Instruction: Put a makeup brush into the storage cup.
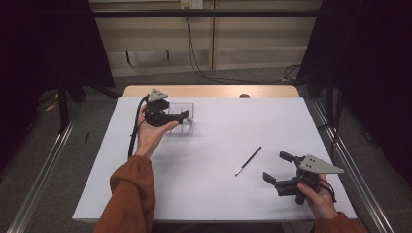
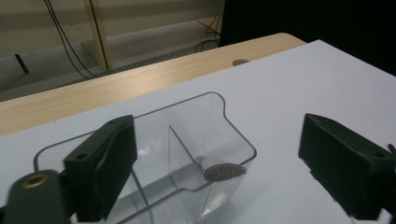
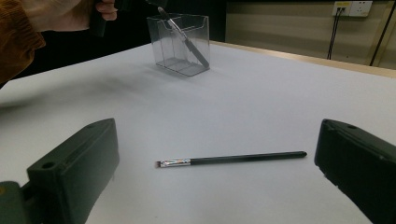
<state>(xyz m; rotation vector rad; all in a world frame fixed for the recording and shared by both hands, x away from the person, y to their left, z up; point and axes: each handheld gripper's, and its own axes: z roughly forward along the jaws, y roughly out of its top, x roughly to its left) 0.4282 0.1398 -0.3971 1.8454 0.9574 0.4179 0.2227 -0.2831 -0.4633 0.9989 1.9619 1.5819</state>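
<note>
Left claw (image 1: 187, 114): jaws spread wide with nothing between the pads; it hangs over the clear divided holder (image 1: 183, 118), near the far-left corner of the bench (image 1: 218, 194).
Right claw (image 1: 277, 167): jaws wide apart and empty, low over the near-right part of the bench, pointed at the loose brush (image 1: 248, 160).
Holder: a see-through plastic box with inner partitions, standing upright close to the far edge. In the right gripper view a brush with a metal ferrule (image 3: 183, 37) leans slantwise inside it, handle end poking above the rim. In the left gripper view a small dark bristle tip (image 2: 224, 171) rests on the holder's floor by the front wall.
Loose brush: a thin black-handled makeup brush lying flat on the white bench top, right of the middle, just ahead of the right claw; bristle end toward the person, handle end toward the far-right.
Step in hand, as I judge it: one brush is dropped in, the second waits to be picked up.
Risk, left side: the open jaws sit right at the rim, so drawing back carelessly could catch the leaning handle or tip the light holder over.
Risk, right side: the handle is slim and flat on the surface, so a shallow pinch could make it roll or skid away.
</note>
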